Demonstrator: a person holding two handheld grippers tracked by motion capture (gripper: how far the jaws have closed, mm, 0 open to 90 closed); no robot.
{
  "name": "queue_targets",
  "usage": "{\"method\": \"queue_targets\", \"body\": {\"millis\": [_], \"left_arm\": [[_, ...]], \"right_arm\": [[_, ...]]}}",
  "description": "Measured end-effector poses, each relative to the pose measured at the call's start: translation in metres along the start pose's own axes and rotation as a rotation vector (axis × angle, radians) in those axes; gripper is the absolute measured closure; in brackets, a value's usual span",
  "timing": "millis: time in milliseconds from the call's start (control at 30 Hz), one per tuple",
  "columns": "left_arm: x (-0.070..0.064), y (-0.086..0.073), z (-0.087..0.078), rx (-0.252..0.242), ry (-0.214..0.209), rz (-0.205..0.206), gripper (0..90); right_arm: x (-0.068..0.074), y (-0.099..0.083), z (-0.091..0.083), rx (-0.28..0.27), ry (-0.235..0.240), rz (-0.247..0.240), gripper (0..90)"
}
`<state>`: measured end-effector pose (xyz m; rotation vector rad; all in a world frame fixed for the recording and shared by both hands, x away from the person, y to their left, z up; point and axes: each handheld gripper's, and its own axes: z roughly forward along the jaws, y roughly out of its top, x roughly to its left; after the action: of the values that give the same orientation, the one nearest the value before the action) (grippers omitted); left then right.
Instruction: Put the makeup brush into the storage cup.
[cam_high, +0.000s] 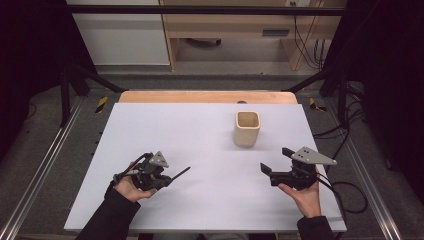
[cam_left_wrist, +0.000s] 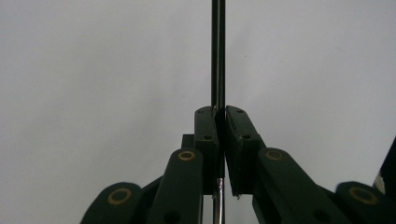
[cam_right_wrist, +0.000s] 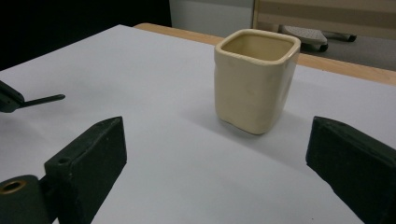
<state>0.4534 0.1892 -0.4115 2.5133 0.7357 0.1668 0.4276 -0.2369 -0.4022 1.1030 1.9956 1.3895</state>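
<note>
A cream square ceramic cup (cam_high: 247, 128) stands upright and empty on the white table top (cam_high: 200, 130), right of centre. My left gripper (cam_high: 169, 180) is low over the table's front left, shut on a thin black rod (cam_high: 181, 173) that pokes out to the right. In the left gripper view the rod (cam_left_wrist: 217, 51) runs straight ahead from the closed gripper (cam_left_wrist: 221, 112). My right gripper (cam_high: 274, 159) is open at the front right, aimed at the cup (cam_right_wrist: 254, 79), which stands a little beyond the gripper (cam_right_wrist: 215, 140). The rod's tip (cam_right_wrist: 43, 99) shows at far left.
A wooden table edge (cam_high: 207, 96) borders the white surface at the back. Black frame bars (cam_high: 75, 80) and cables (cam_high: 345, 190) flank the table. White surface lies open between the two grippers and left of the cup.
</note>
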Motion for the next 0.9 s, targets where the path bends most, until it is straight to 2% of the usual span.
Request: {"method": "queue_targets", "body": {"millis": [133, 400, 467, 567, 900], "left_arm": [[-0.006, 0.006, 0.001, -0.007, -0.015, 0.029, 83.8], [-0.013, 0.021, 0.004, -0.016, -0.037, 0.082, 83.8], [-0.014, 0.024, 0.006, -0.019, -0.045, 0.095, 83.8], [-0.015, 0.030, 0.009, -0.024, -0.063, 0.099, 83.8], [-0.016, 0.047, 0.011, -0.006, -0.074, 0.136, 83.8]], "right_arm": [[0.004, 0.002, 0.002, 0.001, 0.006, -0.008, 5.7], [0.012, 0.008, 0.007, 0.021, 0.007, -0.054, 5.9], [0.014, 0.010, 0.007, 0.021, 0.019, -0.050, 6.6], [0.018, 0.015, 0.009, 0.016, 0.031, -0.063, 6.8], [0.036, 0.031, 0.020, 0.032, 0.052, -0.130, 6.9]]}}
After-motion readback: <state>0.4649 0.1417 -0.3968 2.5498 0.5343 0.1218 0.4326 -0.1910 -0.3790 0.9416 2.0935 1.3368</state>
